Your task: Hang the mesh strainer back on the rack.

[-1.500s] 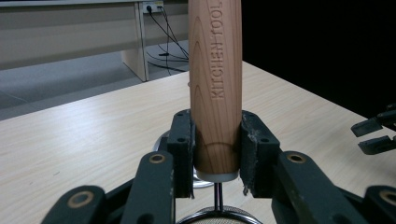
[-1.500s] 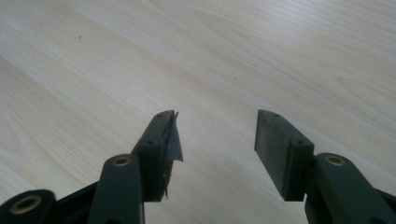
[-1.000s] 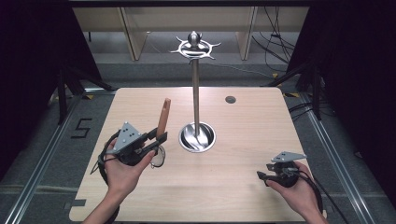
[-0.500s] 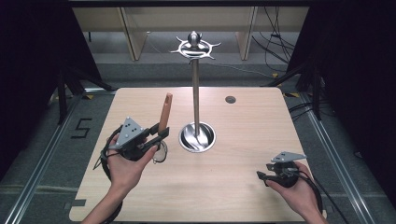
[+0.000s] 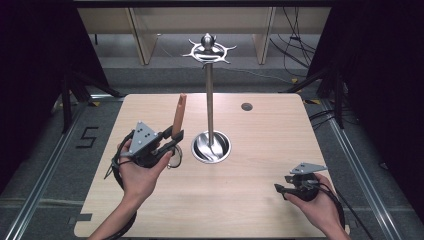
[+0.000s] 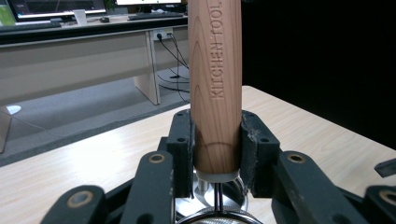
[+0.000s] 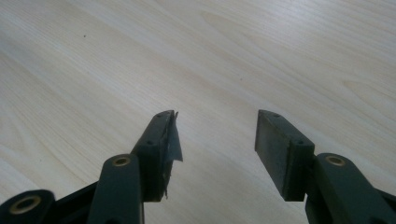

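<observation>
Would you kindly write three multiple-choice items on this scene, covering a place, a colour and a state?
1. Where is the metal stand?
A. near the table's middle
B. on the floor
C. in the right hand

2. What colour is the utensil handle?
A. blue
B. wood brown
C. white

3. How is the right gripper?
A. shut on a spoon
B. shut on a cloth
C. open

Answers: 1 A, its round base sits mid-table. 2 B, wood grain shows between the left gripper pads. 3 C, only tabletop between its jaws.

High view looks down and forward over the bench [image 5: 260, 200]; both gripper views sit close behind their fingers, sharing that benchtop.
</observation>
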A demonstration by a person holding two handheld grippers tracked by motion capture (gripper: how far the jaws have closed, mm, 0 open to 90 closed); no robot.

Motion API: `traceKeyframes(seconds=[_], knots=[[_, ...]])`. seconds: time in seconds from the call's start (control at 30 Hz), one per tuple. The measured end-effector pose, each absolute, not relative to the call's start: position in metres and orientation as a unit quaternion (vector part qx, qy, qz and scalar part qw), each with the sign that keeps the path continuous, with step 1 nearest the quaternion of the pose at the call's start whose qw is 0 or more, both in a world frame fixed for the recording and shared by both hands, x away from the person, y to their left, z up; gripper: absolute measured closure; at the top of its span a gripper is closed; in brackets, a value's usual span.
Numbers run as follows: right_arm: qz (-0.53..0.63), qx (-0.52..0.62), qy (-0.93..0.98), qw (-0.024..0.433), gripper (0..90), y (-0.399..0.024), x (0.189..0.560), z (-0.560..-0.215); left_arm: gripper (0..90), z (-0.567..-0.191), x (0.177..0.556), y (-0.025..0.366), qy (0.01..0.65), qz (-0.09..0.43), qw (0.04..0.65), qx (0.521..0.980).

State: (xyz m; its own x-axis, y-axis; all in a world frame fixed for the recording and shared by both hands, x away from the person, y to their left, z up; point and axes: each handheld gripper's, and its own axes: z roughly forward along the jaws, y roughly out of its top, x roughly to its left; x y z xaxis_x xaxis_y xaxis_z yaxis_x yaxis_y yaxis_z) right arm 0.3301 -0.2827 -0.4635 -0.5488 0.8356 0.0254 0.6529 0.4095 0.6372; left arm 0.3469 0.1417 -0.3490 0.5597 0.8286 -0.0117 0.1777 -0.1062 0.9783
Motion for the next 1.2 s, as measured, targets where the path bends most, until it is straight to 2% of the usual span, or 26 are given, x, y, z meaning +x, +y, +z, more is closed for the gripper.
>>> traceKeyframes(seconds=[0.2, 0.5, 1.2], knots=[[0.312, 0.444, 0.824, 0.161, 48.6, -0.282, 0.331, -0.466, 68.0, -0.347, 0.347, 0.139, 0.367, 0.294, 0.561, 0.682], [0.303, 0.451, 0.827, 0.148, 48.6, -0.283, 0.33, -0.462, 68.0, -0.34, 0.35, 0.132, 0.354, 0.314, 0.566, 0.675], [0.306, 0.45, 0.826, 0.151, 48.5, -0.282, 0.33, -0.463, 68.0, -0.329, 0.357, 0.121, 0.338, 0.329, 0.58, 0.664]])
